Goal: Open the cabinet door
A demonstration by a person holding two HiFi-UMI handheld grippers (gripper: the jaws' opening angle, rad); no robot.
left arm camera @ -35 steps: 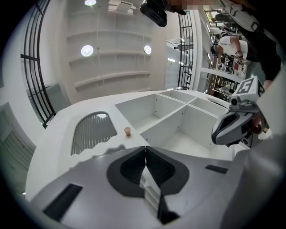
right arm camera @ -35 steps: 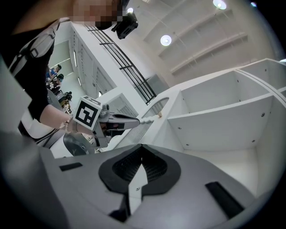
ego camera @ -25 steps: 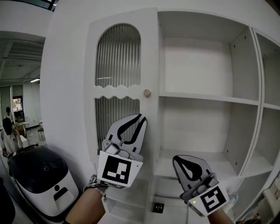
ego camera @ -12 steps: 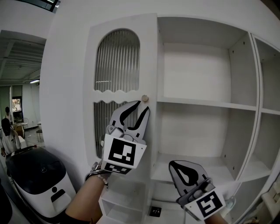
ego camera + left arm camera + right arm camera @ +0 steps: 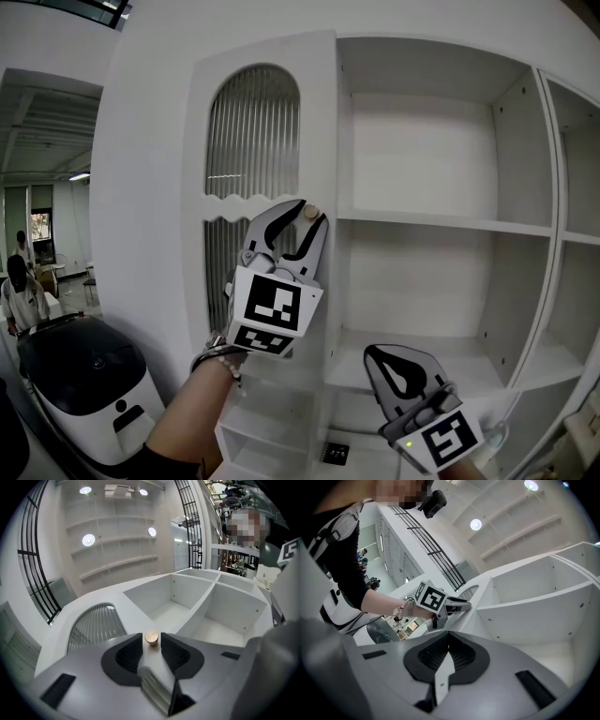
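Note:
The white cabinet door [image 5: 253,141] has an arched ribbed-glass panel and is closed. A small round wooden knob [image 5: 309,213] sits on its right edge. My left gripper [image 5: 311,212] is raised to the knob, which stands between the two jaws [image 5: 151,637]. The jaws are opening, and narrow gaps show on both sides of the knob. In the right gripper view the left gripper [image 5: 464,604] rests against the door's edge. My right gripper [image 5: 370,351] hangs low in front of the open shelves, shut and empty.
Open white shelves [image 5: 441,217] fill the cabinet to the right of the door. Small open compartments [image 5: 272,441] lie below the door. A white and black appliance [image 5: 84,384] stands on the floor at lower left. A person [image 5: 17,291] stands far off at the left.
My left gripper has risen from below the knob up to it, and its jaws have spread open on either side of the knob. The right gripper has kept still.

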